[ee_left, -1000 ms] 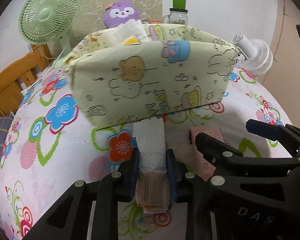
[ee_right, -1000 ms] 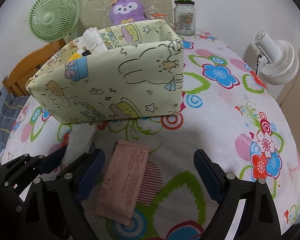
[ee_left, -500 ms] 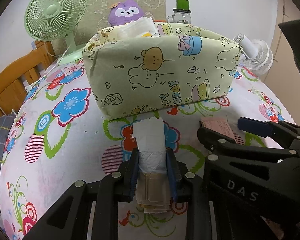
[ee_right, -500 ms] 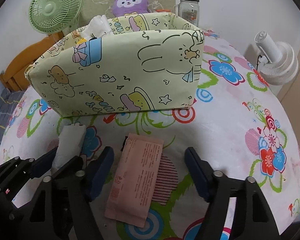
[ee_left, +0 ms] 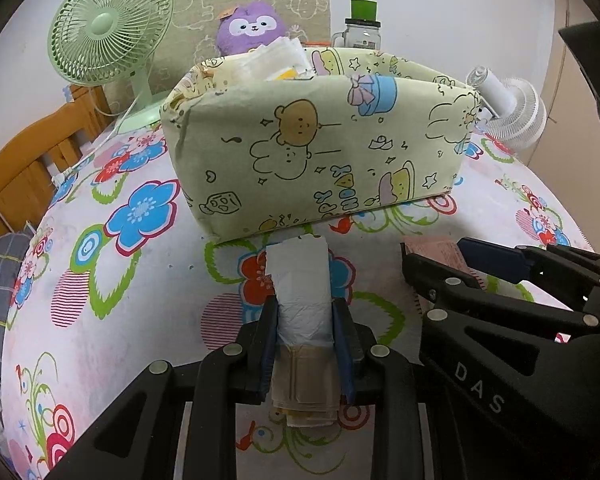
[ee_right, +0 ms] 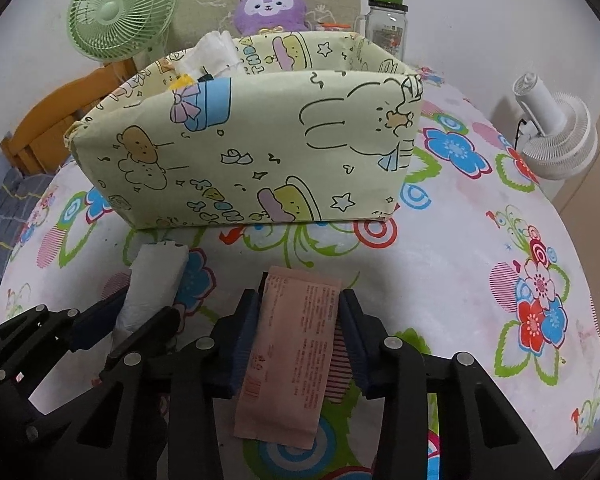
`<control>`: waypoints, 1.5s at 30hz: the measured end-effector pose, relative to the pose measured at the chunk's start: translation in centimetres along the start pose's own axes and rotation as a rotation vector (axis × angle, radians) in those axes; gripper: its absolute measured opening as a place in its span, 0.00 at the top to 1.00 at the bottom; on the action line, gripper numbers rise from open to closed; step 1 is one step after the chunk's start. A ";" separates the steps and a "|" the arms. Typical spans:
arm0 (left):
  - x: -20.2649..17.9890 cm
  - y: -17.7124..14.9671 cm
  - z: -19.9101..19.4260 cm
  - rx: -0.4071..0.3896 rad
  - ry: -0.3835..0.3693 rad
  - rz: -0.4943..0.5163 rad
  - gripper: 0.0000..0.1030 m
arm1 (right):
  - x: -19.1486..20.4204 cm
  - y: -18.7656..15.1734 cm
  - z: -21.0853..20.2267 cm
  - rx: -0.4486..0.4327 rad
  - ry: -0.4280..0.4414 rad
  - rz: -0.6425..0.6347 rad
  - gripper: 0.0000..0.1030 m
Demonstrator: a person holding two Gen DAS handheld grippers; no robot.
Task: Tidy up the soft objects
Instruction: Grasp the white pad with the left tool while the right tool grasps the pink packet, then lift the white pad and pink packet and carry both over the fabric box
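A pale green cloth box (ee_left: 320, 152) printed with cartoon animals stands mid-table, with white folded things poking out of its far left corner. My left gripper (ee_left: 304, 304) is shut on a white rolled pack (ee_left: 300, 280) with a beige band, held just in front of the box. To its right, my right gripper (ee_right: 300, 300) straddles a flat pink packet (ee_right: 292, 340) lying on the floral cloth. Its jaws are closing, and the pads meet the packet's long edges. The left wrist view shows the right gripper (ee_left: 436, 252) with a strip of the pink packet (ee_left: 432, 246) between its tips.
Behind the box are a green desk fan (ee_left: 108, 28), a purple plush toy (ee_left: 252, 28) and a glass jar with a green lid (ee_left: 362, 28). A white fan (ee_right: 556, 136) stands at the table's right edge. A wooden chair (ee_left: 28, 160) is at the left.
My right gripper's jaws have drawn in from wide apart to the packet's edges. The left gripper has kept its hold on the white roll, and the box now looks slightly farther off.
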State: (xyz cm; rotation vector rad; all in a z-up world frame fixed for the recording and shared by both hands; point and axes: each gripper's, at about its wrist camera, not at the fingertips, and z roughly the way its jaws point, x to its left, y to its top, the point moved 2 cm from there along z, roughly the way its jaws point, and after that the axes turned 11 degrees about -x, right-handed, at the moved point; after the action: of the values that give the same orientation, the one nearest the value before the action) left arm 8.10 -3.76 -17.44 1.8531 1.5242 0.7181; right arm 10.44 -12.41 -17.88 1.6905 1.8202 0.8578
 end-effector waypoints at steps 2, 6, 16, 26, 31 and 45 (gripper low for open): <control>-0.1 0.1 -0.2 -0.004 -0.001 0.003 0.75 | -0.1 0.1 -0.3 -0.001 0.002 0.001 0.57; -0.3 0.1 -0.5 -0.011 -0.001 0.003 0.75 | -0.2 0.3 -0.8 -0.013 0.009 -0.007 0.57; -0.9 0.7 -1.7 -0.035 0.014 0.003 0.75 | -0.4 0.7 -2.5 -0.052 0.022 -0.009 0.58; -1.5 1.5 -2.8 -0.057 0.025 0.006 0.75 | -1.1 1.3 -3.8 -0.082 0.031 0.003 0.58; -1.8 2.3 -3.7 -0.079 0.033 0.011 0.75 | -1.3 1.8 -4.6 -0.106 0.037 0.010 0.58; -1.7 2.8 -4.3 -0.096 0.039 0.008 0.75 | -1.3 2.4 -5.5 -0.131 0.047 0.015 0.59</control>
State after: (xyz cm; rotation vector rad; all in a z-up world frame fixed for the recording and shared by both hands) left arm 6.36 -5.26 -12.52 1.7847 1.4806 0.8210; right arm 8.12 -14.19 -12.51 1.6160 1.7438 1.0084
